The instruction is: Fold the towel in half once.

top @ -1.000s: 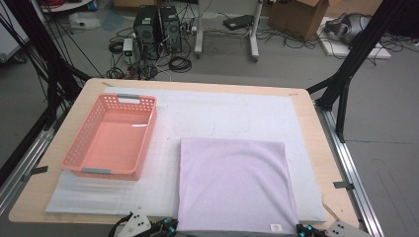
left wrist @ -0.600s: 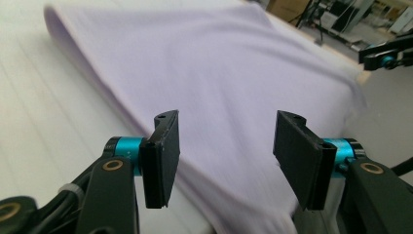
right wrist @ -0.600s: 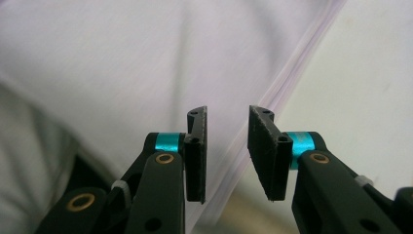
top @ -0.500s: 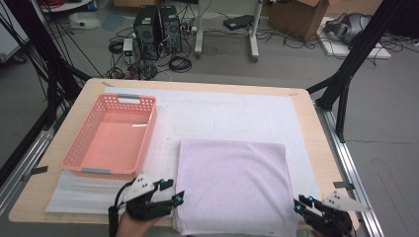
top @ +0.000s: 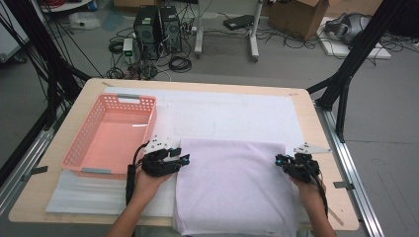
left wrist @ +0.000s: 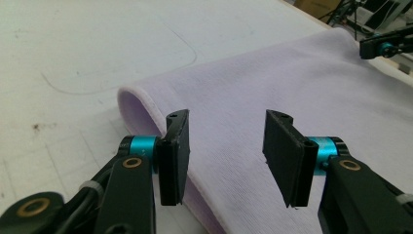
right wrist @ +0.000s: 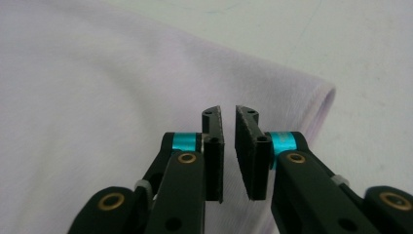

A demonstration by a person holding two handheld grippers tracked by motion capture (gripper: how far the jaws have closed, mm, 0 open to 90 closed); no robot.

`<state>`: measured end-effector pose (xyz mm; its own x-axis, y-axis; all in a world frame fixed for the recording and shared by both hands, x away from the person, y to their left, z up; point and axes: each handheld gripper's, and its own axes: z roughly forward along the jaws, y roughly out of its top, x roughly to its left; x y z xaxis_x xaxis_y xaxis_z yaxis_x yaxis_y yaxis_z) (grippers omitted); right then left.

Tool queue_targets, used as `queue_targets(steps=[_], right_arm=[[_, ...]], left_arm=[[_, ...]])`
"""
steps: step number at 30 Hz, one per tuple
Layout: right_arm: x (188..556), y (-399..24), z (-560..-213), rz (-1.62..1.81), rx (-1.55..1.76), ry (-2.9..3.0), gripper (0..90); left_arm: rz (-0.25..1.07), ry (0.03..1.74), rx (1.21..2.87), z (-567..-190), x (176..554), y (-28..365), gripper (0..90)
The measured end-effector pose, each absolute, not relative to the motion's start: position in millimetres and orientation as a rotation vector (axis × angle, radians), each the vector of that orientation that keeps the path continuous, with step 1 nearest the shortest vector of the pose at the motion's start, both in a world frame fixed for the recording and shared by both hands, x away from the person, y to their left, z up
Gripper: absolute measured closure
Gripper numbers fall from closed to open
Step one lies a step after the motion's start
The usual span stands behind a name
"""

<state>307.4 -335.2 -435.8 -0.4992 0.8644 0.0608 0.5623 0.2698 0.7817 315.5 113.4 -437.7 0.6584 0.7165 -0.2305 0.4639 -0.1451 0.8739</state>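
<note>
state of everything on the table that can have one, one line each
lilac folded cloth: lying flat on the mat, folded edge at the far side, not gripped
pink plastic slotted basket: upright, empty
white foam mat: spread flat over the table
left gripper: jaws apart over the cloth's far left corner, just been closing, nothing pinched
right gripper: jaws a narrow gap apart above the cloth's far right corner, just been closing, nothing between them

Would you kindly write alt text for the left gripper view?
A hand-held gripper with open black jaws hovers over the folded edge of a lilac cloth on a white mat. The other gripper's tip shows at the far corner.
</note>
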Motion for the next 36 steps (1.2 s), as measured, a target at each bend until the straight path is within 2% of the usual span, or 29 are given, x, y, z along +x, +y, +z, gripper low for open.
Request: queue_targets(steps=[4,9,15,21,23,27,29,31,33,35,36], right_arm=[[326.3,-331.4,-445.2,1.055,1.335,2.175,81.3],[333.0,-346.6,-447.2,0.92,1.401,2.056,88.6],[325.9,-358.7,-438.4,1.071,1.418,2.026,71.5],[325.1,-361.0,-437.6,1.039,1.433,2.045,53.5],[326.5,-360.6,-440.0,1.024,1.439,2.063,49.5],[329.2,-355.2,-445.3,0.965,1.434,2.127,45.8],[328.9,-351.8,-446.1,0.964,1.421,2.133,47.5],[328.4,-349.4,-446.3,0.971,1.418,2.139,51.9],[328.2,-349.6,-445.9,0.982,1.409,2.156,62.1],[327.5,-349.4,-445.3,1.011,1.402,2.188,80.0],[327.2,-348.9,-445.5,1.032,1.408,2.201,81.9]], left_arm=[[0.308,0.989,1.786,-444.7,326.2,112.1,51.2],[0.328,1.058,1.776,-450.5,333.1,111.3,47.0],[0.354,1.11,1.818,-446.0,343.3,106.4,45.2],[0.367,1.166,1.852,-445.4,360.0,99.7,42.5],[0.338,1.177,1.883,-450.1,362.8,96.4,42.8],[0.41,1.132,1.945,-451.2,360.4,91.8,46.2],[0.443,1.109,1.975,-450.8,358.2,90.0,50.9],[0.408,1.101,1.98,-449.6,357.7,89.6,64.5],[0.366,1.091,1.978,-449.6,356.9,87.8,78.6],[0.344,1.123,1.961,-449.7,356.8,87.9,83.1],[0.323,1.143,1.935,-450.4,357.2,89.4,83.8]])
